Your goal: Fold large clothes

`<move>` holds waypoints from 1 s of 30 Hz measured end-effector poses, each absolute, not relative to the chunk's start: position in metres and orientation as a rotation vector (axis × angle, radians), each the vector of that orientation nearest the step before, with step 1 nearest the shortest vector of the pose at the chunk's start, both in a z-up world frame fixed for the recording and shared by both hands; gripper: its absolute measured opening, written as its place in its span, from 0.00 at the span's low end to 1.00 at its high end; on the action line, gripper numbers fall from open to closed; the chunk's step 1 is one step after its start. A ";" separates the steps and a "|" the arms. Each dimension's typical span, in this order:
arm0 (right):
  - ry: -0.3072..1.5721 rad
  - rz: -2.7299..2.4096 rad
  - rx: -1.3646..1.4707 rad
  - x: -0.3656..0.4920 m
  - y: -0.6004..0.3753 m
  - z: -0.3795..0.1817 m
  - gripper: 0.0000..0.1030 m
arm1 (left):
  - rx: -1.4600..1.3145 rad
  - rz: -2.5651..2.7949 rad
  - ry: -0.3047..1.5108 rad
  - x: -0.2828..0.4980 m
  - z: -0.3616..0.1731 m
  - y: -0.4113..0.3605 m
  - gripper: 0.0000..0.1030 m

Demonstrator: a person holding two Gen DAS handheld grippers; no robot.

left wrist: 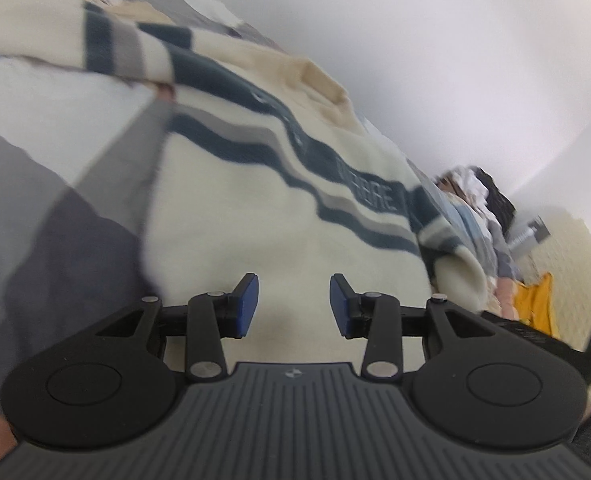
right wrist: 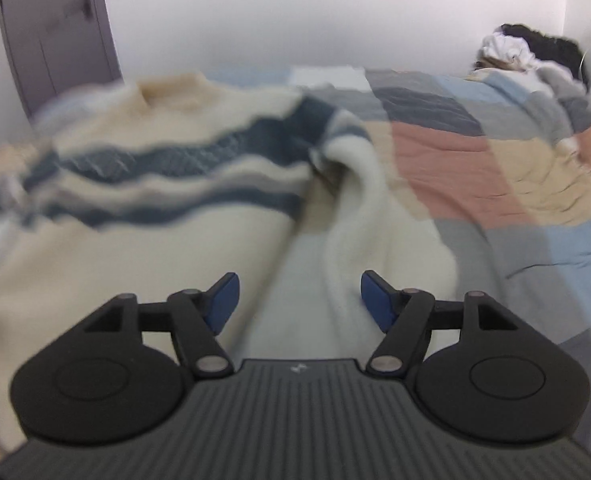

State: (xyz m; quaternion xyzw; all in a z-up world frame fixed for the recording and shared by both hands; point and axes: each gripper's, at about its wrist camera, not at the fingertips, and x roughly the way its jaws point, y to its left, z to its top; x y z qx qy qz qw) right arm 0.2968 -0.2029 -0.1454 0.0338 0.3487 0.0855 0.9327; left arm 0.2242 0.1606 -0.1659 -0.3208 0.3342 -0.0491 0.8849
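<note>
Left wrist view gives me a fuzzy cream sweater (left wrist: 255, 216) with wavy navy and grey bands, spread on the patchwork quilt (right wrist: 475, 168) of a bed. My left gripper (left wrist: 294, 306) hangs over its plain lower part, jaws spread, nothing between them. My right gripper (right wrist: 299, 304) has jaws parted above a limp sleeve (right wrist: 375, 220). Motion blur smears the lettering. A clothes heap (right wrist: 527, 52) sits far off.

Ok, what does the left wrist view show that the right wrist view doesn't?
Left wrist only: lettering on the sweater's dark stripe, a yellow cloth on the floor, and the open left hand-held gripper.
Right wrist only: a grey door, the sweater's loose sleeve, and the open right hand-held gripper.
Both: the cream striped sweater on the patchwork quilt, and a clothes pile.
</note>
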 end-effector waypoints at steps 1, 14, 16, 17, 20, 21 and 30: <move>0.695 0.178 0.127 0.295 -0.211 -0.141 0.67 | -0.667 -0.084 0.692 0.223 -0.165 0.163 0.45; 0.764 -0.221 0.691 0.291 -0.345 -0.184 0.69 | -0.649 0.033 0.702 0.225 -0.167 0.171 0.46; 0.834 -0.253 0.726 0.289 -0.350 -0.199 0.69 | -0.654 0.037 0.701 0.224 -0.166 0.171 0.45; 0.852 -0.239 0.752 0.289 -0.350 -0.204 0.69 | -0.656 0.039 0.702 0.225 -0.166 0.170 0.45; 0.926 -0.163 0.688 0.299 -0.333 -0.210 0.69 | -0.655 0.042 0.705 0.225 -0.166 0.170 0.46; 0.945 -0.129 0.652 0.304 -0.324 -0.211 0.69 | -0.659 0.042 0.704 0.225 -0.166 0.170 0.46; 1.051 0.128 0.477 0.330 -0.273 -0.218 0.68 | -0.716 0.040 0.704 0.224 -0.169 0.177 0.45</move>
